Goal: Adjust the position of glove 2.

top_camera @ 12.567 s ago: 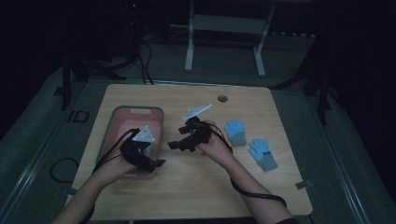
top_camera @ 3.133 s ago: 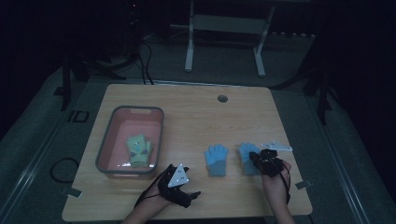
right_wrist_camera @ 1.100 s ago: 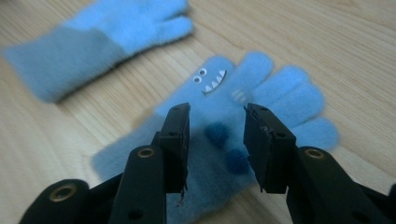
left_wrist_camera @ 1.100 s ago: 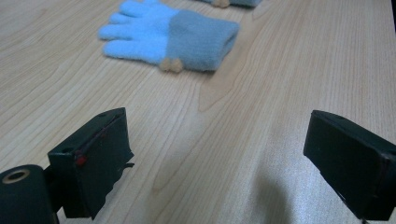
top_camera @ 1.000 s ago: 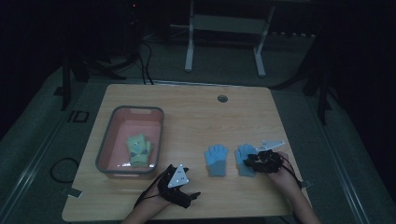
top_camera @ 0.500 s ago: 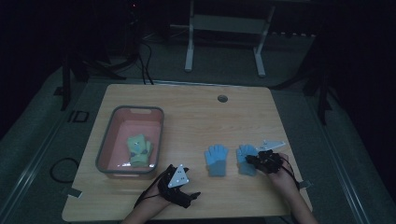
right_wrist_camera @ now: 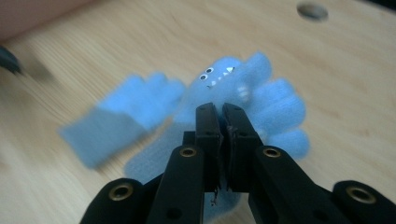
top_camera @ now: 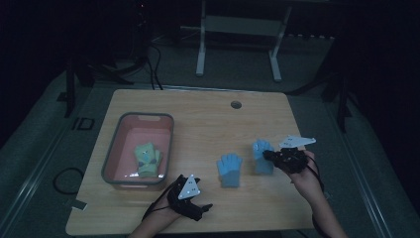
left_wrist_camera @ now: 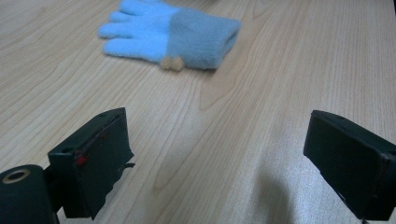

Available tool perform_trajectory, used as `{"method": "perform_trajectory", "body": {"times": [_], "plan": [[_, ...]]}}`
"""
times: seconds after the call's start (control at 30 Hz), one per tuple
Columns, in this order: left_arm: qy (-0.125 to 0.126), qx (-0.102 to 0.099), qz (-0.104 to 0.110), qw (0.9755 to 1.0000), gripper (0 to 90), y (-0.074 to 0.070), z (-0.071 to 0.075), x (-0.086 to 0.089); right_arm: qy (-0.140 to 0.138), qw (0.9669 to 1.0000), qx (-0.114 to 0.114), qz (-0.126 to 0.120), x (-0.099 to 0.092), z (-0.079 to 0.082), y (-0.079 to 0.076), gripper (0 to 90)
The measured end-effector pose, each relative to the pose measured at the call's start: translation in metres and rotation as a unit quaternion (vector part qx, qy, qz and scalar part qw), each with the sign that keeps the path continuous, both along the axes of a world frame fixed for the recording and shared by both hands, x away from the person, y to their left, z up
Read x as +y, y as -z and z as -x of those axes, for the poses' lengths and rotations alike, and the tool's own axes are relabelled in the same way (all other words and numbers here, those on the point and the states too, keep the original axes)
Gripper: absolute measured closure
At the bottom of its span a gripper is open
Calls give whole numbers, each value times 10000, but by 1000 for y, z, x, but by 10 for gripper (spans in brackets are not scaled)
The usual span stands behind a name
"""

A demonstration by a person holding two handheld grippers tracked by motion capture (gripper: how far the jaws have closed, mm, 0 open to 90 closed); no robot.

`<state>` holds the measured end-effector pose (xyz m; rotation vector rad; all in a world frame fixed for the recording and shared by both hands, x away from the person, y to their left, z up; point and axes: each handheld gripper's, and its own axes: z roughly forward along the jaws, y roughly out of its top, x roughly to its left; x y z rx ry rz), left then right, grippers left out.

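A wooden table [top_camera: 198,119] with rounded corners, seen from above in dim light. Its far half is bare wood apart from a small round hole [top_camera: 236,104] near the far edge, so that is where the open room lies. A pink bin [top_camera: 122,144] with a grey rim sits close to the table's left edge, with a narrow strip of wood around it.

Three gloves in all. One green glove [top_camera: 147,159] lies inside the bin. Two are blue: the first blue glove [top_camera: 230,168] lies flat near the table's middle, fingers pointing away from the person; the second blue glove [top_camera: 262,153] is just to its right, with small eyes and teeth stitched on it, as the right gripper view shows.

Two grippers. The right gripper [top_camera: 271,156] is clenched on the second blue glove, its jaws pressed together on the fabric near the glove's middle; they have just been closing on it. Compared with a second ago, this glove sits higher in the picture and looks partly lifted off the wood.

The left gripper [top_camera: 204,208] rests near the table's near edge, where it was a second ago, its jaws released and wide apart over bare wood, the first blue glove well ahead of them.
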<state>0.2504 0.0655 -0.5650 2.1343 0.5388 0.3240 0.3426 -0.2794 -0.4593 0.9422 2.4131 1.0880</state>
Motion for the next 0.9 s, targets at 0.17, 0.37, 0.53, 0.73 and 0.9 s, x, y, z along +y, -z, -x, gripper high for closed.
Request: {"method": "perform_trajectory", "body": {"times": [0.17, 0.37, 0.53, 0.73, 0.9], "plan": [[8, -5, 2, 10000, 75, 0, 0, 0, -234, 9995, -183, -134, 15, 2, -23, 859], [19, -13, 6, 10000, 75, 0, 0, 0, -534, 9982, -211, -191, 36, 4, -33, 859], [24, -16, 14, 10000, 75, 0, 0, 0, -825, 9963, -79, -246, 58, 4, -29, 859], [38, -26, 29, 10000, 75, -1, 1, 0, -998, 9949, 41, -151, 79, 6, -13, 858], [41, -25, 38, 10000, 75, -1, 1, 0, -1054, 9941, 257, -70, 90, 7, 7, 856]]}}
